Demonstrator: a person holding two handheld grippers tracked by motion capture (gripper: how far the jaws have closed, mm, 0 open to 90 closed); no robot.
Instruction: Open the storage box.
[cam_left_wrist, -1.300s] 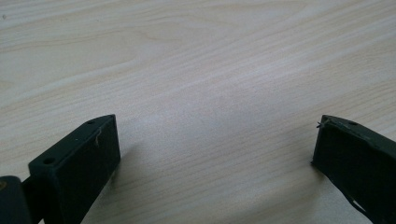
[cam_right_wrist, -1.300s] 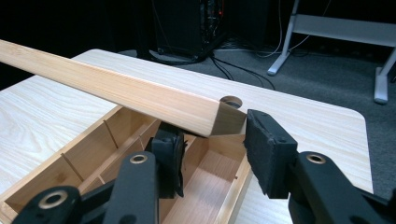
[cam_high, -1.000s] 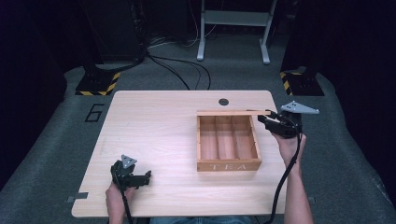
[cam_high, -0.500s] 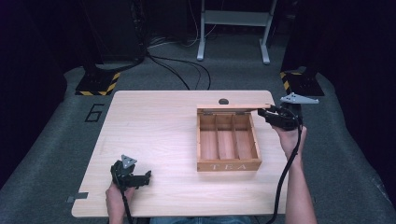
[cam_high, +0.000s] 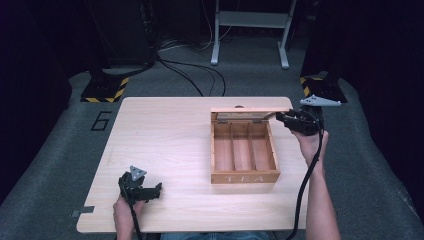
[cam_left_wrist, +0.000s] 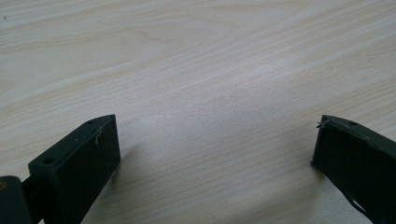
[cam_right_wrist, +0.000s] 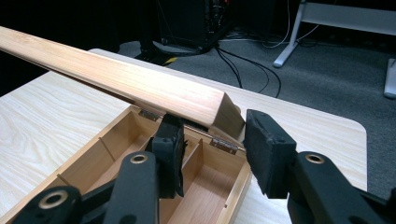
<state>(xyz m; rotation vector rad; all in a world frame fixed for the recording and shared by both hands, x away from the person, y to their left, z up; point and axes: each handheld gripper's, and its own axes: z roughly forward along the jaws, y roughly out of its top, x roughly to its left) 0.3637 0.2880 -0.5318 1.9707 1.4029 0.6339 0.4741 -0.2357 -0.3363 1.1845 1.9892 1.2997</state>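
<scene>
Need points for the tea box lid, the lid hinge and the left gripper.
tea box lid (cam_right_wrist: 140, 86), right gripper view, on its broad wooden face.
lid hinge (cam_right_wrist: 225, 145), right gripper view, on the metal plate at the box's back wall.
left gripper (cam_high: 156, 189), high view, between the tips of its jaws.

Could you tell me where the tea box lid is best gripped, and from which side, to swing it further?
Probably the lid's free right-hand corner, from the box's right side, where the right gripper already straddles it. The lid stands raised on rear hinges, so that thin edge, farthest from them, is exposed and should give most leverage.
</scene>
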